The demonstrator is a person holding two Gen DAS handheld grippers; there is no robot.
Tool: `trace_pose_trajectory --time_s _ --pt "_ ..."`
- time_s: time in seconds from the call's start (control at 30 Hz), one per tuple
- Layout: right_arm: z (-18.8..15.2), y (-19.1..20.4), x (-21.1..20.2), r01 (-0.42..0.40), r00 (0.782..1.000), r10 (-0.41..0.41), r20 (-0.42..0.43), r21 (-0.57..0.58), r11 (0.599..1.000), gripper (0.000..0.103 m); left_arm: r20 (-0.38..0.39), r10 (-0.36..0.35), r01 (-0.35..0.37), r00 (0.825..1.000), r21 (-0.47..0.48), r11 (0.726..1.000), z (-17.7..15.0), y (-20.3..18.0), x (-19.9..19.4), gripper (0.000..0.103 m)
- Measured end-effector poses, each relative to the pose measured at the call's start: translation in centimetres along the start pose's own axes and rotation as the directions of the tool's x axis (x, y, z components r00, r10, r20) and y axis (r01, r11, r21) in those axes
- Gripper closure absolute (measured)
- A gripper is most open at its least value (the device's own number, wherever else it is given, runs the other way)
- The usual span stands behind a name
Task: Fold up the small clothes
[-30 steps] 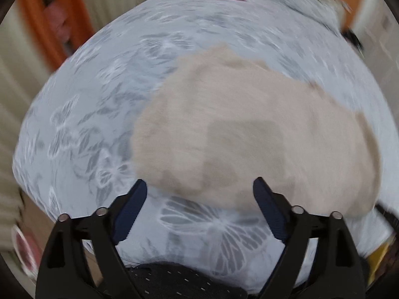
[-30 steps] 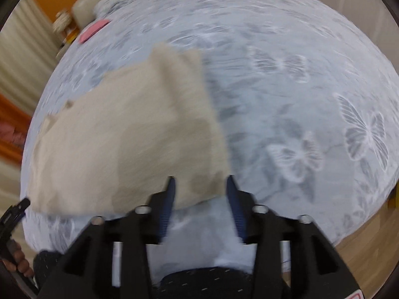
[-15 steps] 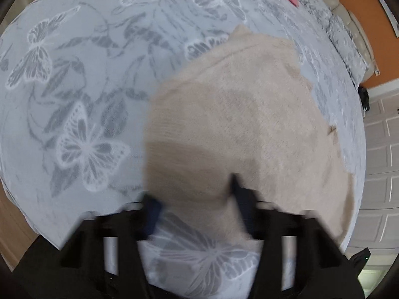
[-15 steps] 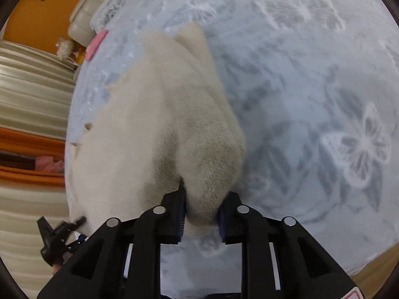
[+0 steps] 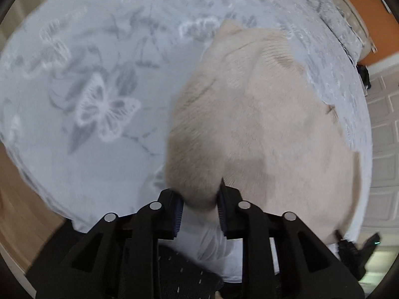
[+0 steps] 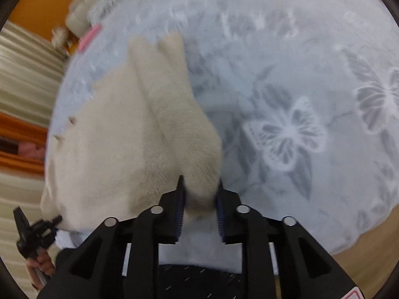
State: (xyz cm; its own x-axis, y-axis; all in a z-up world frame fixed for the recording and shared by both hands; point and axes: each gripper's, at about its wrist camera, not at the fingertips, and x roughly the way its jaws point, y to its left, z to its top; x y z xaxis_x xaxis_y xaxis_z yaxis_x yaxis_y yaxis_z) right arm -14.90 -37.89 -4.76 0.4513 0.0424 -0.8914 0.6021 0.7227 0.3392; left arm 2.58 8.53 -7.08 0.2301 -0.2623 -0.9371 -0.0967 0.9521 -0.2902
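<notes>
A beige fuzzy knit garment [image 5: 261,114] lies on a bed with a pale blue butterfly-print cover [image 5: 99,104]. My left gripper [image 5: 199,205] is shut on the garment's near left corner, which bunches up between the blue pads. My right gripper [image 6: 199,199] is shut on the garment's near right corner [image 6: 194,149], also raised into a ridge. The rest of the garment [image 6: 112,144] spreads flat to the left in the right wrist view. The other gripper [image 6: 32,229] shows at the lower left there.
A pink item [image 6: 89,37] lies at the far end of the bed near a cream headboard [image 6: 82,12] and orange wall. Wood floor [image 6: 369,246] shows past the bed edge. White panelled doors [image 5: 384,149] stand at the right.
Both grippers went from open above the garment's near edge to closed on its two near corners. The corners have been pulled up off the bed.
</notes>
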Motion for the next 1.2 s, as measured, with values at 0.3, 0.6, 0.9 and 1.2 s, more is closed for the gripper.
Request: trace_pose_trajectory --time_s 0.3,0.6,0.9,1.2 --pt "7.4 8.6 -1.6 0.047 0.984 0.005 0.176 -0.289 0.956 0.041 0.331 0.056 -0.151 0.942 0.27 0.951 3.6 -8.1 -6.9 0.037" --pt "12.3 8.4 7.9 0.051 0.999 -0.051 0.006 -0.27 0.961 0.097 0.257 0.179 -0.259 0.95 0.323 0.91 12.9 -9.2 3.6 0.084" --pt "12.7 5.0 7.9 0.055 0.997 -0.046 0.066 -0.145 0.988 0.095 0.226 0.253 -0.306 0.941 0.242 0.921 15.1 -6.5 6.5 0.095" --pt "3.6 7.1 2.3 0.037 0.998 -0.027 0.049 -0.212 0.976 0.088 0.359 0.184 -0.32 0.915 0.369 0.873 5.9 -9.7 -2.2 0.056"
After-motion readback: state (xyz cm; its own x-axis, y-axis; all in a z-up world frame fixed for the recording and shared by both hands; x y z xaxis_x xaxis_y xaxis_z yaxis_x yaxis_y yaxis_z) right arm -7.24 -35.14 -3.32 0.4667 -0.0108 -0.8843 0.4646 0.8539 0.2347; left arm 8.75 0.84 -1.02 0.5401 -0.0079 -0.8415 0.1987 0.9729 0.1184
